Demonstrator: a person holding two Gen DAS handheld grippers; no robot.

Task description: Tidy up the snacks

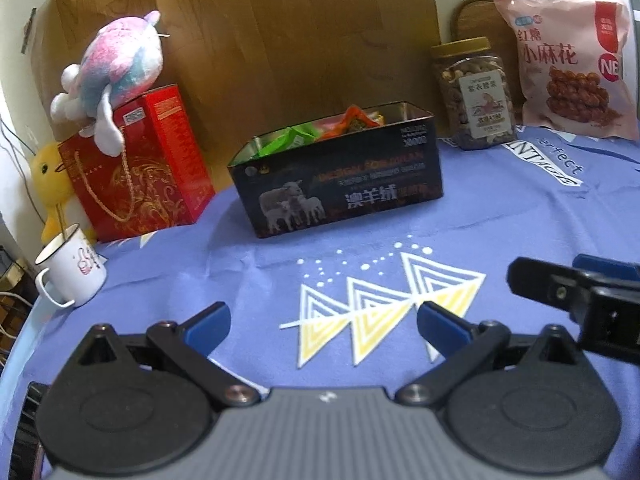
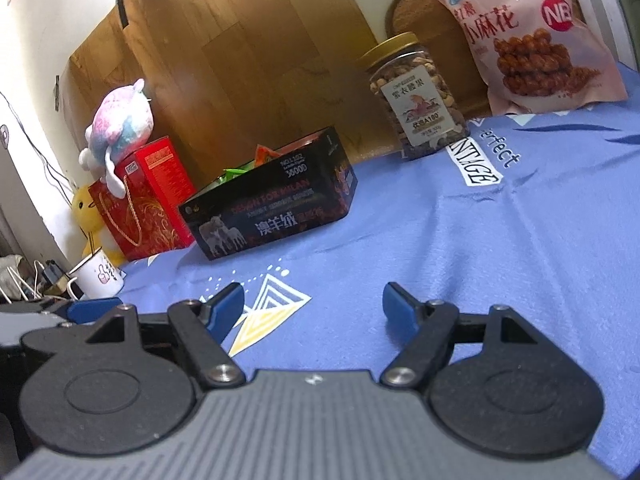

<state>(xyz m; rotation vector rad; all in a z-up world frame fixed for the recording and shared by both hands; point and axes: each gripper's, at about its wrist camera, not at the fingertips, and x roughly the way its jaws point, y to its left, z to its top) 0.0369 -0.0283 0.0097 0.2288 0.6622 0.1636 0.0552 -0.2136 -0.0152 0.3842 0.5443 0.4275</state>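
both tools, left tool (image 1: 324, 318) and right tool (image 2: 313, 306), hang wide and empty, well short of the black tin (image 1: 340, 176) holding snack packets. behind the tin, the nut jar (image 1: 474, 94) could topple if clipped; the pink snack bag (image 1: 572, 64) may slump.

Cloth (image 1: 500, 216) open; box (image 1: 340, 178), jar (image 1: 474, 92) block rear.

— The cloth? Matt blue fabric (image 1: 500, 216), printed and creased.
— The box (image 1: 340, 184)? Glossy black card with a shiny inner wall.
— Behind? Wood-grain panel (image 1: 280, 40), clear plastic jar (image 1: 474, 94), glossy pink bag (image 1: 572, 64), enamel-look mug (image 1: 70, 270), fuzzy plush (image 1: 116, 68).
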